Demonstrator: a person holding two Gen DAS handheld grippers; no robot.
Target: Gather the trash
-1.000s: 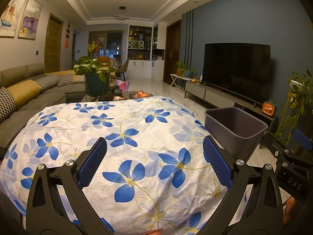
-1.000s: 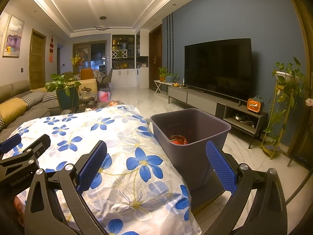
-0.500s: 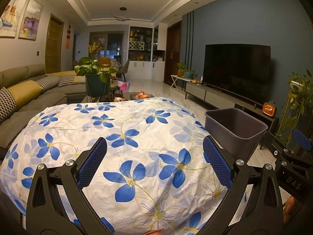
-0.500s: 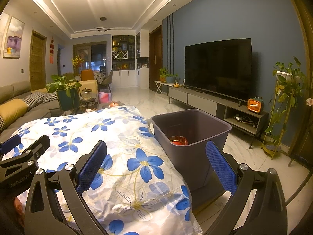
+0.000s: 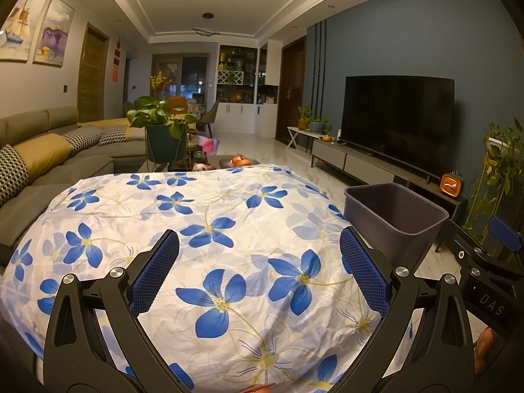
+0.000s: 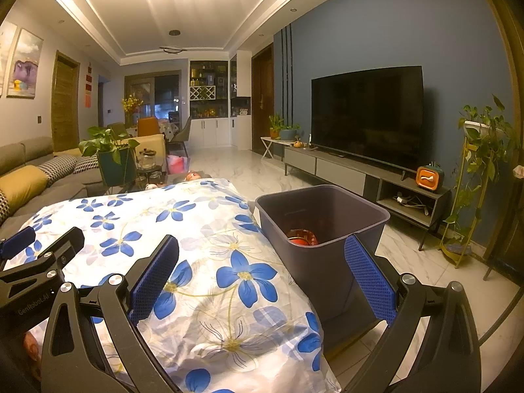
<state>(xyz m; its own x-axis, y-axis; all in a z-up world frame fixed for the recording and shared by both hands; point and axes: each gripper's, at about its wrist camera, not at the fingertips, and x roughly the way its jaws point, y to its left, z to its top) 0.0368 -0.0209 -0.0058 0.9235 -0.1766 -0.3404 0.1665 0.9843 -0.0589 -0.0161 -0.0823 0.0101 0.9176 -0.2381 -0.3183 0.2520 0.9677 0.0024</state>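
Observation:
A dark grey bin (image 6: 322, 226) stands on the floor at the right edge of a table covered with a white cloth with blue flowers (image 5: 209, 229). A red and orange piece of trash (image 6: 301, 237) lies inside the bin. The bin also shows in the left wrist view (image 5: 394, 216). My left gripper (image 5: 258, 262) is open and empty above the cloth. My right gripper (image 6: 262, 265) is open and empty above the cloth's right edge, near the bin. A small orange bit (image 5: 258, 388) shows at the bottom edge of the left wrist view.
A grey sofa with cushions (image 5: 42, 157) runs along the left. A potted plant (image 5: 162, 131) and a low table with small items (image 5: 235, 162) stand beyond the cloth. A TV on a low cabinet (image 6: 366, 114) and a plant stand (image 6: 475, 177) line the right wall.
Both grippers have stayed open and almost still. The views have shifted only slightly.

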